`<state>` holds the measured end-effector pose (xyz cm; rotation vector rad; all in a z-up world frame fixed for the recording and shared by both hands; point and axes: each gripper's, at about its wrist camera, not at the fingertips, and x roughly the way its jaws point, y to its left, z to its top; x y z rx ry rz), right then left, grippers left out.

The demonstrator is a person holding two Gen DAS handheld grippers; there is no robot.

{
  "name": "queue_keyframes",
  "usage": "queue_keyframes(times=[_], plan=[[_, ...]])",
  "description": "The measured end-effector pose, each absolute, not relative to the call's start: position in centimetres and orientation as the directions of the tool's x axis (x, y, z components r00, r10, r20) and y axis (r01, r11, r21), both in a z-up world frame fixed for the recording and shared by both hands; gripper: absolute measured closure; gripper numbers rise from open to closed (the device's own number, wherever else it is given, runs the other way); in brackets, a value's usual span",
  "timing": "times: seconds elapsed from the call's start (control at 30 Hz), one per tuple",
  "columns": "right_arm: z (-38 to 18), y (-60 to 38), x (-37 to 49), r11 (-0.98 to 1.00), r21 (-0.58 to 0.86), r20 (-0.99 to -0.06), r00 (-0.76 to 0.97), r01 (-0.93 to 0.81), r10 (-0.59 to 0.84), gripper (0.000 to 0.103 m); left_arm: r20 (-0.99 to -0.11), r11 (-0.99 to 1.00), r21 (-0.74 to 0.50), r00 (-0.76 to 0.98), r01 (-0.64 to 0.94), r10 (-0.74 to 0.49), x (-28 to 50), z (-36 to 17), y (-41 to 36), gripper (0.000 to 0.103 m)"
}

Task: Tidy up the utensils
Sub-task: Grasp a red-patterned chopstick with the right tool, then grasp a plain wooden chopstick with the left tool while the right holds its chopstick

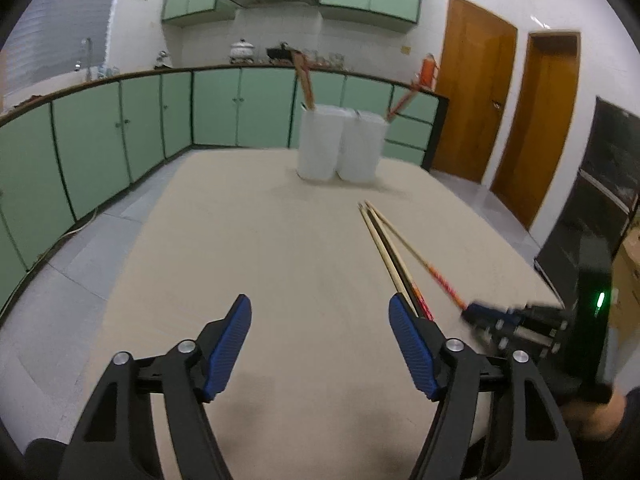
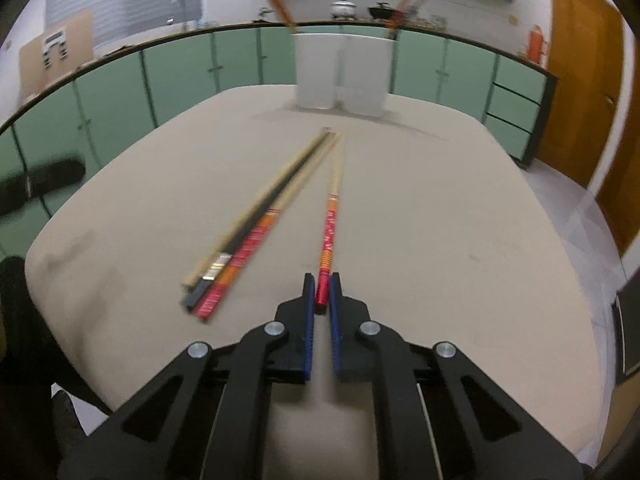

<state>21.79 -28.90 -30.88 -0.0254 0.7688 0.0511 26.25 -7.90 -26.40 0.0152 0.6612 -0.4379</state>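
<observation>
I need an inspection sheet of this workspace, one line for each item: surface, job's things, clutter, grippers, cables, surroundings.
Surface: beige table, bare apart from the job's things.
Job's things: red-ended chopstick lying apart from a bundle of three chopsticks; two white holders side by side at the far edge, each with chopsticks standing in it.
Clutter: nothing seen.
Grippers: right gripper shut on the red-ended chopstick's near end; left gripper open, nothing between its pads, beside the bundle.
Cables: a white cord on the floor by the cabinets.
Surroundings: green cabinets, wooden doors, pots on the counter.
</observation>
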Motion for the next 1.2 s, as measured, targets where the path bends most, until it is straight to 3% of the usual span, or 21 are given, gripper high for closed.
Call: queue_keyframes(times=[0.37,0.7,0.8,0.87,0.93,1.03,1.2], plan=[[-31.1,-32.4,20.4,0.999,0.042,-0.697,0.717,-0.001,0.03,0.098,-0.699,0.863,-0.01,0.614,0.504,-0.366,24.9,-31.2,-14.3,0.04],[-31.2,-32.5,20.1,0.998,0.057,-0.691,0.722,-0.006,0.044,0.096,-0.681,0.871,0.008,0.641,0.491,-0.355,25.1,-31.5,-16.4,0.041],[-31.2,-32.3,20.3,0.998,0.058,-0.689,0.723,-0.007,0.045,0.093,-0.67,0.885,0.006,0.659,0.465,-0.342,25.4,-31.5,-16.3,0.056],[-31.3,-32.0,20.5,0.999,0.05,-0.686,0.726,-0.008,0.04,0.091,-0.663,0.887,-0.005,0.662,0.461,-0.348,25.8,-31.5,-16.2,0.083],[-31.3,-31.6,20.8,0.999,0.042,-0.684,0.729,-0.008,0.034,0.09,-0.654,0.889,-0.02,0.666,0.458,-0.358,26.2,-31.5,-16.0,0.095],[-31.2,-30.9,20.9,0.999,-0.008,-0.675,0.737,0.037,-0.033,0.097,-0.632,0.926,-0.015,0.714,0.378,-0.302,26.7,-31.5,-15.1,0.096],[-31.3,-30.4,20.6,0.992,-0.003,-0.665,0.741,0.124,-0.095,0.098,-0.634,0.97,-0.026,0.746,0.242,-0.204,27.5,-31.3,-12.4,0.096]])
